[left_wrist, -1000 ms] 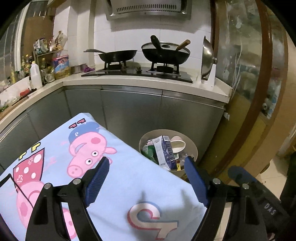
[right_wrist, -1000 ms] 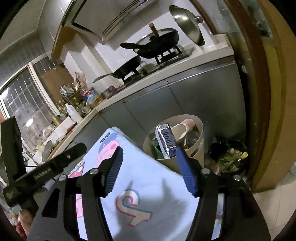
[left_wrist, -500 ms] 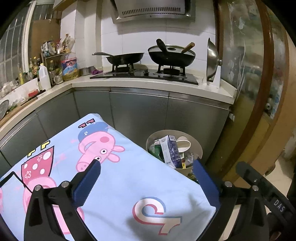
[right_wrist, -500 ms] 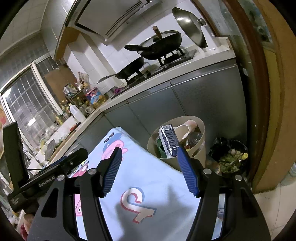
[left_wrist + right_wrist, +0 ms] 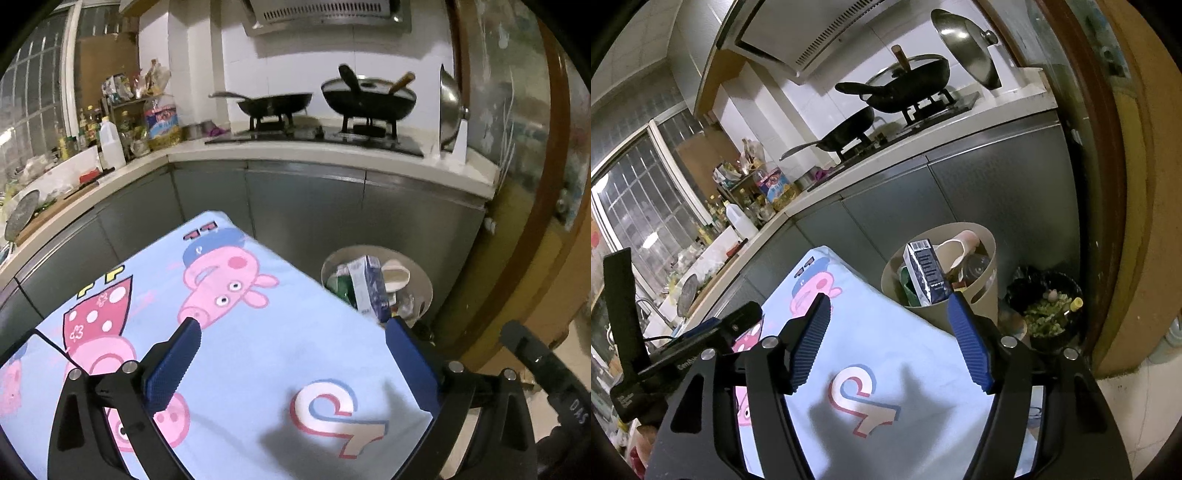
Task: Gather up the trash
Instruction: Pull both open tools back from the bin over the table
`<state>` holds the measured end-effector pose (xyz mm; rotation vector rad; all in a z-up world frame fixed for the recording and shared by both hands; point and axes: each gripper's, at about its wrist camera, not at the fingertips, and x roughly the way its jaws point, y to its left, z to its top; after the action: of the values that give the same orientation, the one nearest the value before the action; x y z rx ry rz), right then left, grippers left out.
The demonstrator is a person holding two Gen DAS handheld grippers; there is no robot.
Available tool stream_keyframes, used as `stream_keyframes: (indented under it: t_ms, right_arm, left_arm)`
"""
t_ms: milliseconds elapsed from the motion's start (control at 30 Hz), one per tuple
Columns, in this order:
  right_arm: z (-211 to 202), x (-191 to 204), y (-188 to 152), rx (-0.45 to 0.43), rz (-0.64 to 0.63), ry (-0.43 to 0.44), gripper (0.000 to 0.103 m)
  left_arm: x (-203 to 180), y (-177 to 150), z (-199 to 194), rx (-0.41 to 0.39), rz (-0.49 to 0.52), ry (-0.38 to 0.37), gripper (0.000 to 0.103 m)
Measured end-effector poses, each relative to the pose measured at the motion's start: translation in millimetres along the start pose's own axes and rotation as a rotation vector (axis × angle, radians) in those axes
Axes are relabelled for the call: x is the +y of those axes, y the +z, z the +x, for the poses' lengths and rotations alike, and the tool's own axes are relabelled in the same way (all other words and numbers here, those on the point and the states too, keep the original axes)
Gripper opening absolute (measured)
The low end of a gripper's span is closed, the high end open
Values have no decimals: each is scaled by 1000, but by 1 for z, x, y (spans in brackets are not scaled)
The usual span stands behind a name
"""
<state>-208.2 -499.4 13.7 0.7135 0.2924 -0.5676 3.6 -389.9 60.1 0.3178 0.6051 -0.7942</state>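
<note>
Grey kitchen cabinets (image 5: 306, 206) run under a pale counter with two dark pans (image 5: 365, 98) on the stove, and nearer the cameras a light-blue tablecloth (image 5: 266, 354) printed with pink cartoon pigs covers the table.

Left gripper (image 5: 291, 334) hovers over the cloth with its blue pads spread as wide as they go and nothing between them. Just beyond its right-hand fingertip (image 5: 397, 330), past the cloth's far corner, stands the beige trash bin (image 5: 421, 280), filled with rubbish: a dark-blue and white carton (image 5: 373, 286) sticks up in the middle, with a pale cup-like piece behind it.

Right gripper (image 5: 886, 306) is also above the cloth, its jaws widening at this moment and empty between the ribbed blue pads. From this view the bin (image 5: 982, 295) rises just ahead of the right-hand fingertip (image 5: 956, 306), and the carton (image 5: 927, 273) leans in it ahead of the gap between the fingers. To the right of that fingertip, on the floor beside the bin, a black bag (image 5: 1049, 306) holds green scraps.
</note>
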Motion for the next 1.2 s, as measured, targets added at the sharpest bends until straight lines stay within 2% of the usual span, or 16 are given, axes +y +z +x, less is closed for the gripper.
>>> stream_keyframes:
  t_ms: [167,300,333,567,700,800,900,1067,1200]
  right_arm:
    - [3,-1,-3,19,-4,-19,66]
    - [8,-4,-2,52,0,-52,68]
    - [9,-6,-2,68,5,-59,72]
    - [8,-13,-10,104,-4,-94,74]
    - [15,-17,-9,125,11,-93,74]
    - [18,-14,-10,137,8,-84,74]
    - [18,-8,-12,142,-16,-90,82]
    - [16,-7,-10,134,-23,-92,82]
    - [17,-8,-10,136,-16,-92,82]
  left_arm:
    - [-8,-7,8,70,46,0,100]
    - [-9,-12,14,106,53,-43,100]
    - [-9,-13,17,114,52,-42,99]
    - [-8,-18,35,192,38,-26,99]
    - [-12,-21,37,243,92,-42,99]
    - [-13,-19,36,253,109,-57,99]
    - [-7,-16,39,276,82,-53,99]
    - [1,-13,41,273,71,-12,99]
    - [8,-11,40,277,49,-42,99]
